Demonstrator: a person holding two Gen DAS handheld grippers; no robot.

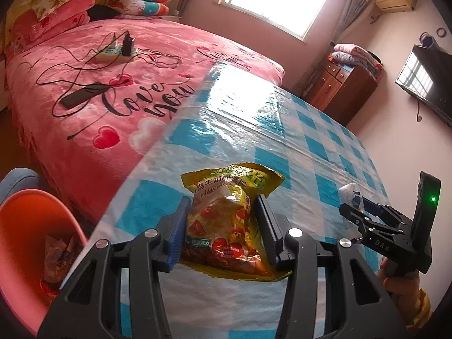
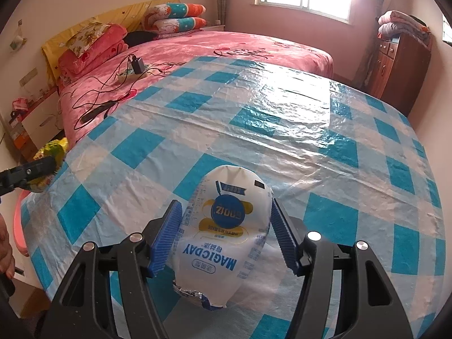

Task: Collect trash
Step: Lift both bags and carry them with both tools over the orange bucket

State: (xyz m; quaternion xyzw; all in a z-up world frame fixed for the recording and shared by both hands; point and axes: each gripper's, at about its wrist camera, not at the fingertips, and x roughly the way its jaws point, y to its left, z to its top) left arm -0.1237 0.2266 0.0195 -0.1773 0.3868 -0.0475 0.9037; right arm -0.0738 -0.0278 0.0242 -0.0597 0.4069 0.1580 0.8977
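Over the near edge of the blue-and-white checked table [image 1: 282, 147], the left gripper [image 1: 223, 212] is clamped on a yellow snack packet [image 1: 226, 220], its blue ribbed pads pressing into both sides of the crinkled bag, which hangs lifted off the plastic cloth. Below and to the left of that packet sits a pink bin [image 1: 25, 226] on the floor, with a brownish wrapper [image 1: 59, 254] already lying inside it. Farther right on the table, the right gripper [image 2: 224, 226] has its fingers on either side of a white pouch [image 2: 223, 237] printed with a blue roundel; the left pad touches the pouch's side, the right pad stands just beside it, and whether that one presses cannot be told. The pouch rests on the cloth, its torn foil end toward the camera. Behind the table lies a pink bed [image 2: 226, 45] with a power strip [image 1: 115, 53] and black cables on the blanket.
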